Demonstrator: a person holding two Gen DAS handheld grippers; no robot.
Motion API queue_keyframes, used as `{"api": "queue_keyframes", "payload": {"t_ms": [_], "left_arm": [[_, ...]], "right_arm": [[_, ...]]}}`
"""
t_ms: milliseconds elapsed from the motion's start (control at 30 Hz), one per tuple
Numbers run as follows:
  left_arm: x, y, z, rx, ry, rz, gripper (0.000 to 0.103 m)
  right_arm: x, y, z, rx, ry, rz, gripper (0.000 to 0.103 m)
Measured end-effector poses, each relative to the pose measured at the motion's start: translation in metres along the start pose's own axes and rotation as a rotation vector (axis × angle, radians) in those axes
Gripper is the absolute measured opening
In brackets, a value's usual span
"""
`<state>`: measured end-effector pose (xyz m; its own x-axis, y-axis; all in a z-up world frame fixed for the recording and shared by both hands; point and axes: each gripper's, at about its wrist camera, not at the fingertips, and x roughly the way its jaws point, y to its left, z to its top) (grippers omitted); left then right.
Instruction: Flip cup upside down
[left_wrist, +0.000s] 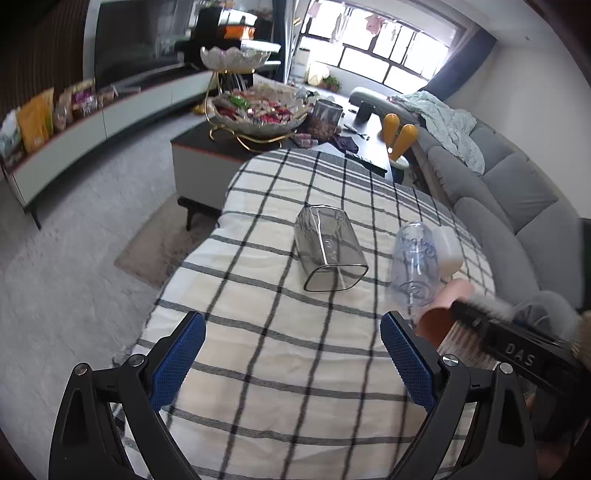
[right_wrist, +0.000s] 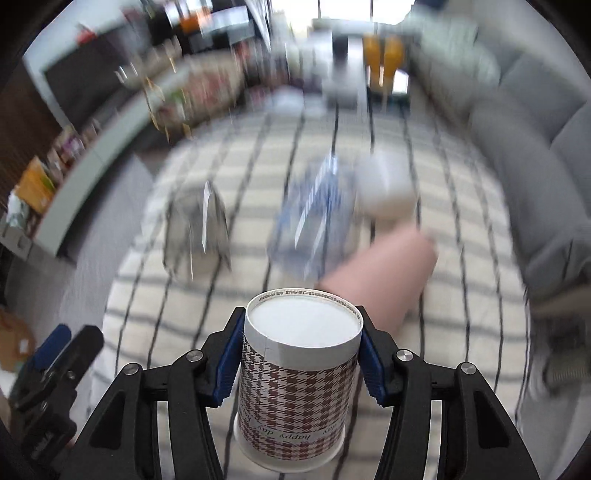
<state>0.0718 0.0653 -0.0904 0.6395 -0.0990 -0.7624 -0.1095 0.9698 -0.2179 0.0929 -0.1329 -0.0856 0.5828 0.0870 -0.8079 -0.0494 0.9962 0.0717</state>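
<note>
My right gripper (right_wrist: 303, 350) is shut on a paper cup (right_wrist: 295, 391) with a brown houndstooth pattern. The cup is upside down: its white base faces up and its rim points down, over the checked cloth (right_wrist: 443, 332). The right wrist view is blurred by motion. My left gripper (left_wrist: 293, 354) is open and empty, low over the checked cloth (left_wrist: 277, 332). The right gripper's body (left_wrist: 517, 350) shows at the right edge of the left wrist view, in front of a brownish cup (left_wrist: 436, 325).
On the cloth lie a smoky clear square cup (left_wrist: 328, 251) on its side, a clear plastic bottle (left_wrist: 413, 262), a white cup (left_wrist: 448, 247) and a pink cup (right_wrist: 380, 277) on its side. A grey sofa (left_wrist: 517, 206) runs on the right. A coffee table (left_wrist: 221, 155) with a snack bowl stands behind.
</note>
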Motion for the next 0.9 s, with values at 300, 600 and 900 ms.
{"api": "queue_keyframes", "payload": {"t_ms": [300,600,900], "left_arm": [[0.010,0.004,-0.022,0.046,-0.017,0.066,0.097],[0.015,0.005,-0.030,0.051,0.012,0.074,0.097],[0.008,0.004,-0.032,0.055,0.014,0.059,0.097]], "right_arm": [[0.001,0.012,-0.034,0.034,-0.285,-0.119,0.056],[0.022,0.015,-0.053,0.014,-0.189,-0.146,0.056],[0.015,0.018,-0.072,-0.007,-0.090,-0.109,0.057]]}}
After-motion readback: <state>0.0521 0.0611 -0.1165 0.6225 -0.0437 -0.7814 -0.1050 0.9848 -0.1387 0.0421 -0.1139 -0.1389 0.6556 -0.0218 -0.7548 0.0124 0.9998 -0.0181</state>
